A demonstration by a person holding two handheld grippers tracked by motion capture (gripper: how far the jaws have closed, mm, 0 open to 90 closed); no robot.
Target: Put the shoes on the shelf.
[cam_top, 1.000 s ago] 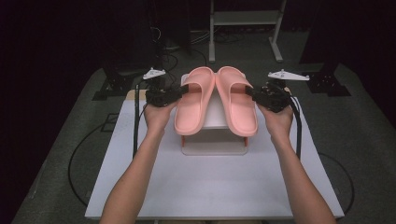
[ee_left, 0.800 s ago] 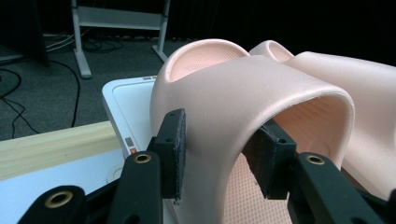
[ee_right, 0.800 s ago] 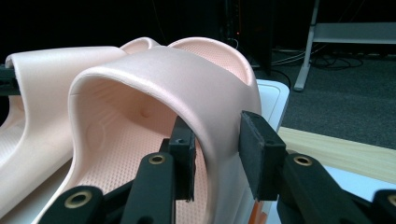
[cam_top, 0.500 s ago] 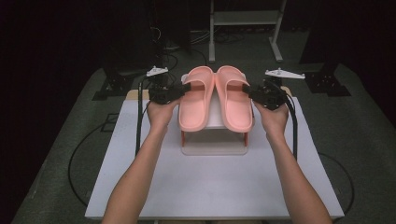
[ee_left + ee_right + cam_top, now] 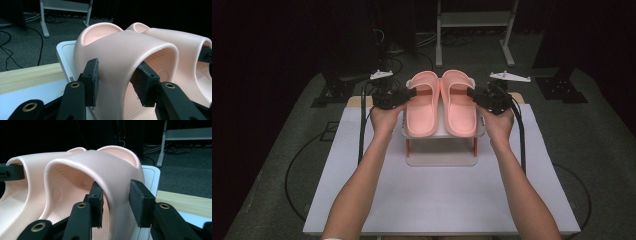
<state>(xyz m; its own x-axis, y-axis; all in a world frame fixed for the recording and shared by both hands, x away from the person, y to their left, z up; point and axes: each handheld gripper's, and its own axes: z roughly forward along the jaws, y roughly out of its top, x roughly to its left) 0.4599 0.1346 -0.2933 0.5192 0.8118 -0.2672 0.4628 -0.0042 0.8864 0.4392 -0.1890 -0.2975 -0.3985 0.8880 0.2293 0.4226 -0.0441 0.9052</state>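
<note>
Two pink slippers lie side by side on a small white rack (image 5: 440, 158) at the table's far middle. My left gripper (image 5: 410, 93) comes in from the left, its jaws shut across the strap of the left slipper (image 5: 422, 110). In the left gripper view, my left gripper (image 5: 116, 82) has one pad outside and one under that left slipper's strap (image 5: 125, 47). My right gripper (image 5: 472, 93) likewise holds the strap of the right slipper (image 5: 460, 110). In the right gripper view, my right gripper (image 5: 116, 200) straddles the right slipper's strap (image 5: 95, 162).
The rack stands on a white table (image 5: 437, 205) with a wooden board (image 5: 30, 75) behind it. Beyond the table are a dark floor with cables (image 5: 292, 165) and a metal frame stand (image 5: 474, 20). Both forearms reach in from the bottom edge.
Both grippers and the two slippers have shifted slightly left and away over the rack. The grips look unchanged.
</note>
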